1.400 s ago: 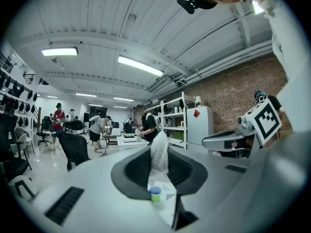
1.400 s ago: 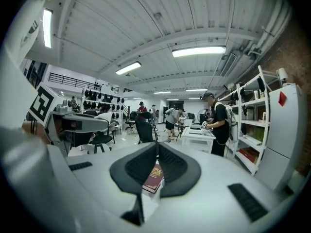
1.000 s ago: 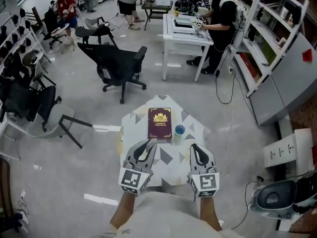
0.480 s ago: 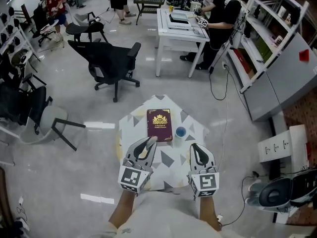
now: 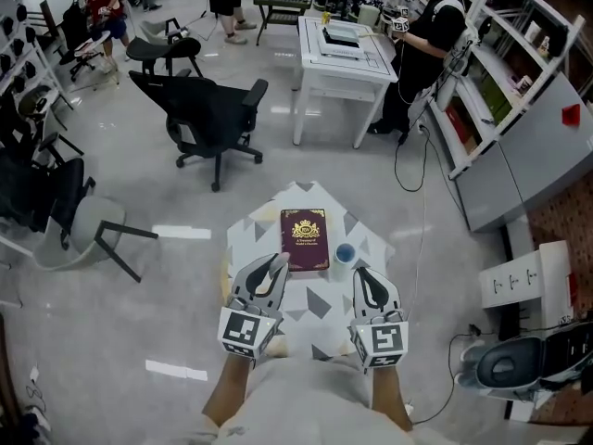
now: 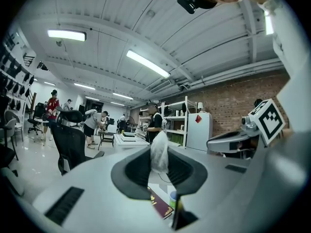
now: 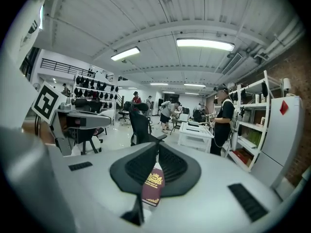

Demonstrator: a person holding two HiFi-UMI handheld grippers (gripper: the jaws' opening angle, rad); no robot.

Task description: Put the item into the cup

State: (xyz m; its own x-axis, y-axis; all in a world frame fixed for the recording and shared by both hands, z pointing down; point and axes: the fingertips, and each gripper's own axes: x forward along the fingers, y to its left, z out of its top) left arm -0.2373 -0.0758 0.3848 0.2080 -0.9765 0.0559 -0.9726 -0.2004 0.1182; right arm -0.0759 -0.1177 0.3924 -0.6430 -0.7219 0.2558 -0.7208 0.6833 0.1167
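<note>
A small table with a grey-and-white patterned top bears a maroon book and, just right of it, a small blue cup. My left gripper hovers at the book's near left corner, shut on a crumpled white item that sticks up between its jaws. Below those jaws the book and cup show. My right gripper is just short of the cup, jaws together and empty. In the right gripper view that gripper points over the book.
A black office chair stands on the floor beyond the table. A white desk with a person beside it is farther back. Shelves line the right side; a white box and a grey device sit at the right.
The head view has shifted a little, so the table sits slightly lower and to the right. Both grippers keep their places by the table, and the left still holds the white item.
</note>
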